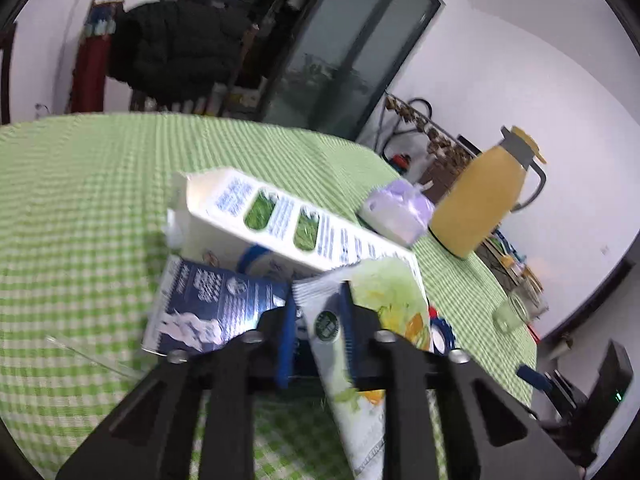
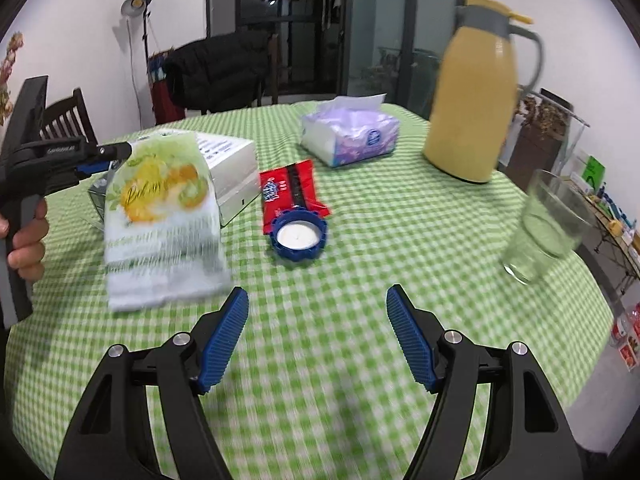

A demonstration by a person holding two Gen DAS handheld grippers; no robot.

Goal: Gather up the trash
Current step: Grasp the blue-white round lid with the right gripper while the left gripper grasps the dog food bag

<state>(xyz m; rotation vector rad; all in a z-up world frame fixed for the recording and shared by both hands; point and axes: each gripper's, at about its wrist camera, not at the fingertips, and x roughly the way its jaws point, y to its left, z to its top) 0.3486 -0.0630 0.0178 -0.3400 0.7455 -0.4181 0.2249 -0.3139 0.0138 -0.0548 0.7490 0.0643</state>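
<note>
Right gripper (image 2: 316, 316) fingers stand wide and empty low in the frame over the desk (image 2: 360, 240), while the left gripper (image 1: 320, 320) fingers pinch a pale snack wrapper (image 1: 384, 300).

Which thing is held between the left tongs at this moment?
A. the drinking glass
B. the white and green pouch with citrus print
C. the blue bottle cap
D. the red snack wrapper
B: the left tongs are closed on the white and green pouch, which the right wrist view shows hanging from them.
</note>
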